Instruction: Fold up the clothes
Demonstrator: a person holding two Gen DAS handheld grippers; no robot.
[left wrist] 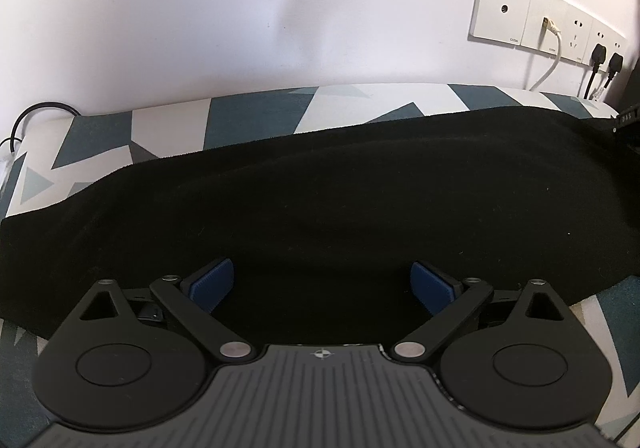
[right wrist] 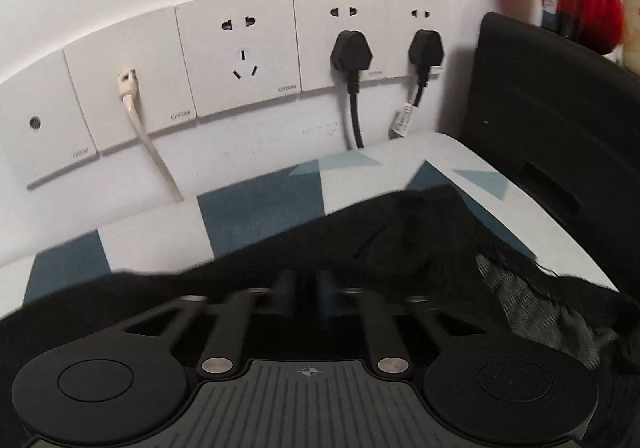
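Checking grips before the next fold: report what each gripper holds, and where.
The left gripper is open above the black garment, holding nothing. The right gripper has its pads nearly together over the garment; motion blur hides whether cloth is pinched.

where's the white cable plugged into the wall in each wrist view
Left wrist: the white cable is at the upper right, hanging from the wall plates.
Right wrist: the white cable is left of centre, hanging from the second plate.
Shared landmark: the two black plugs to its right.
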